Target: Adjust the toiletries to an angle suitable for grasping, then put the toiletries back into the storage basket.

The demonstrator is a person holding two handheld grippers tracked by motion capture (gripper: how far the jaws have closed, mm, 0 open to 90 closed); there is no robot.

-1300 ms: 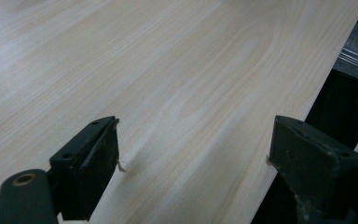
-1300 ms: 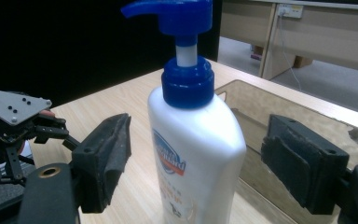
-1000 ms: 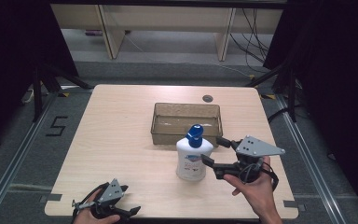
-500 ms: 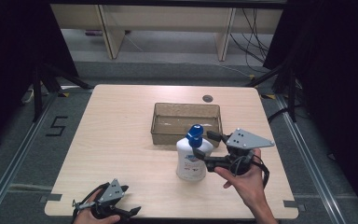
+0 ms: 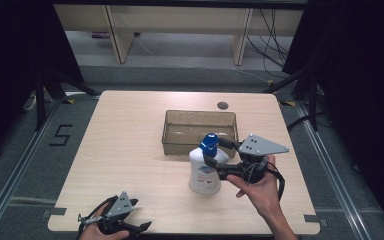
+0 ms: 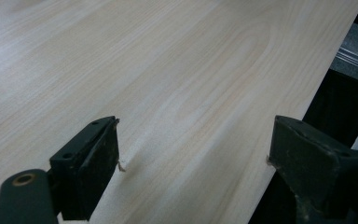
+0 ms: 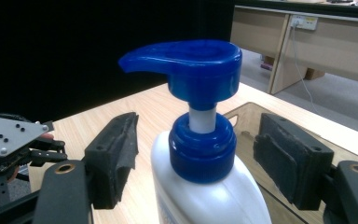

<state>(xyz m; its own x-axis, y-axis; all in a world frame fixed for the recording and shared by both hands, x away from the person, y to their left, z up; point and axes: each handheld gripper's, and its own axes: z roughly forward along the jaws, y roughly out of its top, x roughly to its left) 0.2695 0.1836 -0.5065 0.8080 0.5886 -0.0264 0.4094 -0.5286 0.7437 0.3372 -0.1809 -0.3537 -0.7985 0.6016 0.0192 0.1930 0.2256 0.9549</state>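
A pale wooden table [image 5: 130,165] stands in a dim room, with desk legs and cables on the floor beyond it.

Taking the pump bottle [image 5: 205,170] as our landmark: the right tongs [image 5: 211,151] straddle its neck, 1 jaw on each side of the blue collar [image 7: 202,147] just below the pump head [image 7: 186,65]. In the right gripper view we see a gap between each pad and the collar, so the jaws are spread with the bottle between them, not yet pinching it; they have just been closing in. The bottle stands upright near the middle of the table, just in front of the clear tray [image 5: 200,132], touching or almost touching its near wall.

We judge the step in hand to be the grasp of the bottle at its neck. The next move calls for closing the jaws squarely on the collar, under the pump head, so the bottle neither tips nor slips, and then lifting it, likely into the tray behind it.

The right hand [image 5: 257,187] comes in from the near right of the bottle, holding its tongs about level and pointed left and away. The left tongs [image 5: 130,227] rest low at the near edge, well apart from the bottle and to its left, jaws spread wide over bare wood with nothing between them.
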